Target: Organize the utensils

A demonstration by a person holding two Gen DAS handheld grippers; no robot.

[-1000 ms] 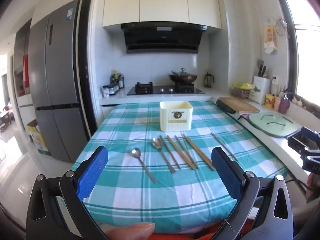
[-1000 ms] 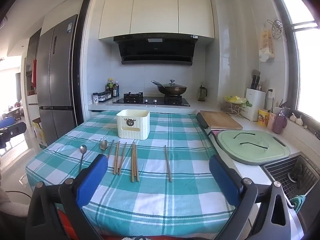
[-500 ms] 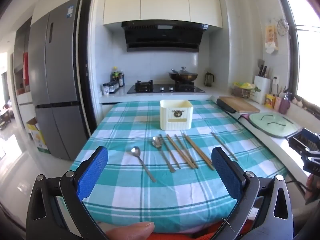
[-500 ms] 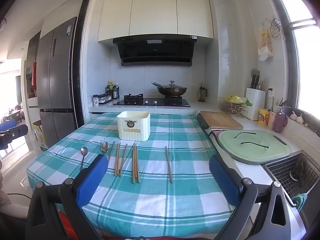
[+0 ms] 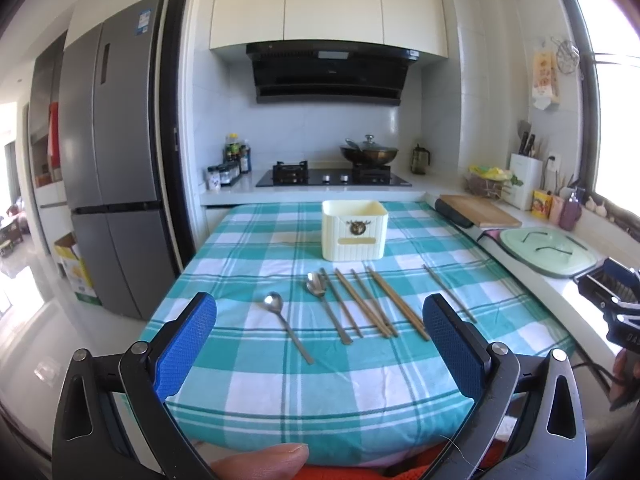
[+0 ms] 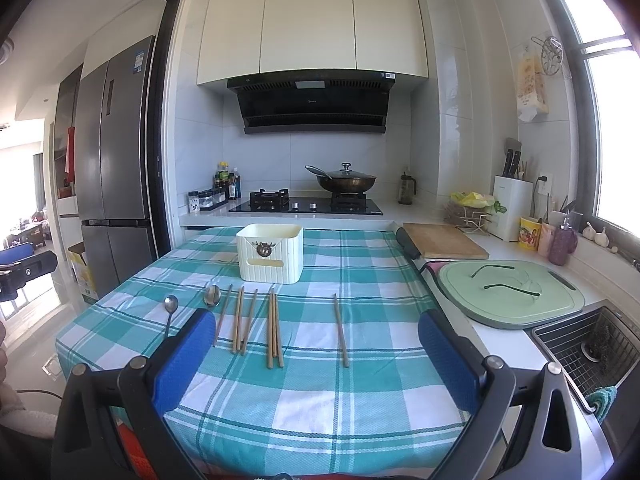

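Table covered by teal-and-white checked cloth, cloth hanging over the near edge. Cream ribbed box upright toward the far end. Nearer, a row lying flat on the cloth: lone spoon at left, second spoon beside it, then a loose cluster of chopsticks, some touching. One single chopstick lies apart at right.
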